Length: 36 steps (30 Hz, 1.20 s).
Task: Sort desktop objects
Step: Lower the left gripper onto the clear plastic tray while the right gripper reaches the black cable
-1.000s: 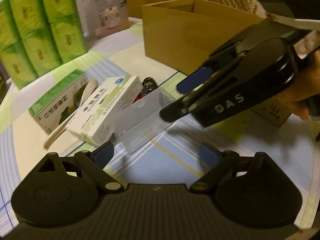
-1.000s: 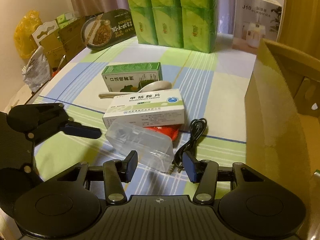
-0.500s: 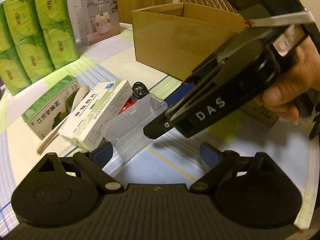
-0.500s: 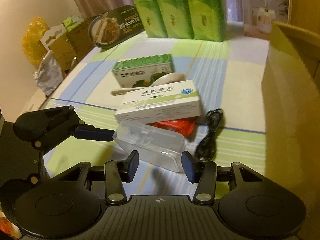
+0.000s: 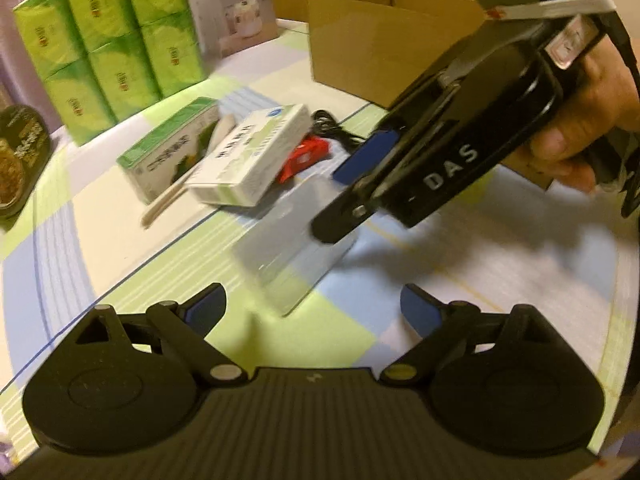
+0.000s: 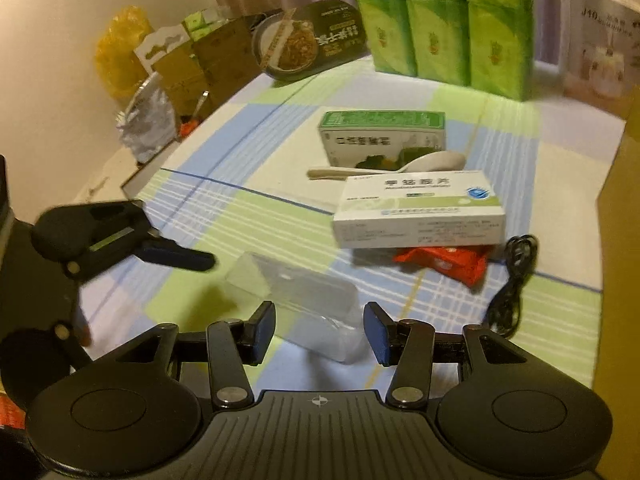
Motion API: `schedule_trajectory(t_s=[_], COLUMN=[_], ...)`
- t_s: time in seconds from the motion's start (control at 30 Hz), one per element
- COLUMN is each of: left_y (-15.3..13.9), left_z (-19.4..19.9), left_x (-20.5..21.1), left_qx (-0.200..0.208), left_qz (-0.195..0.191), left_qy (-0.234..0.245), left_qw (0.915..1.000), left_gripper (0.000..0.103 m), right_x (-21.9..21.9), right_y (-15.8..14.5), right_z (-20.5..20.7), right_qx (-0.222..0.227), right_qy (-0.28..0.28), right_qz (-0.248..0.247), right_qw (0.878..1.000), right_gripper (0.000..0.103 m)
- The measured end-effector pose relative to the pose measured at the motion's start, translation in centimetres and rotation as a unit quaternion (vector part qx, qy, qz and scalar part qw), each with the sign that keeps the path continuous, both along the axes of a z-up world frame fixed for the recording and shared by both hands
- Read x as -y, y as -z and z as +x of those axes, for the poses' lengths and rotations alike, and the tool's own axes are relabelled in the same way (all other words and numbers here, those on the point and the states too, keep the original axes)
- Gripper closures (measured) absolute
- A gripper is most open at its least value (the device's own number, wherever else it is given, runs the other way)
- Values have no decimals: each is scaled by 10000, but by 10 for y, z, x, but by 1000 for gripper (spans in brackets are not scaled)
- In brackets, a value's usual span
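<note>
Translucent plastic case (image 6: 304, 312), rectangular, between spread right tool (image 6: 320, 330) pads.

Our right gripper (image 6: 319, 332) sits low, jaws spread wide, nothing clamped between the pads. Our left gripper (image 5: 313, 307) is also spread wide and empty. Right hand (image 5: 588, 120) wraps the handle, angled down-left across the left view.

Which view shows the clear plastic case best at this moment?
The right wrist view: the clear plastic case lies unobstructed between the right gripper fingers, outline readable. In the left wrist view it is motion-blurred, partly covered by the right gripper.
</note>
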<state>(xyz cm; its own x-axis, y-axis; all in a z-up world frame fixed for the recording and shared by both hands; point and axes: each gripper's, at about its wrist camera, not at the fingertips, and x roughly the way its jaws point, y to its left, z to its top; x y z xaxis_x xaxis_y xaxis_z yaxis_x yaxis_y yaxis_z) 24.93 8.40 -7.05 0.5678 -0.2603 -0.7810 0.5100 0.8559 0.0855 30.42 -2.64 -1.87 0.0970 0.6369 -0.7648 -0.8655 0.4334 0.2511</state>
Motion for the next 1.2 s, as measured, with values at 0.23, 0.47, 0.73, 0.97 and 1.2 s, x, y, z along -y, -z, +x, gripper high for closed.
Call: schedule_trajectory(t_s=[0.23, 0.47, 0.73, 0.97, 1.2], left_y=[2, 13, 24, 32, 29], left_z=[19, 44, 72, 80, 77], left_x=[-4, -1, 7, 22, 5], left_qx=[244, 73, -456, -497, -550], left_qz=[-25, -181, -739, -628, -504], left_qy=[-238, -853, -2021, -2474, -2723], left_qw=[9994, 9962, 9755, 9656, 9593], left_gripper=[11, 11, 10, 7, 8], right_x=[15, 24, 34, 36, 35], right_y=[0, 6, 6, 9, 12], right_z=[26, 44, 58, 64, 68], right_qx=[21, 72, 209, 102, -10], right_qy=[707, 1271, 1682, 1720, 1693], right_qz=[-17, -275, -273, -285, -272], right_qw=[9975, 9915, 9851, 9846, 9852], right_gripper=[56, 49, 36, 32, 32])
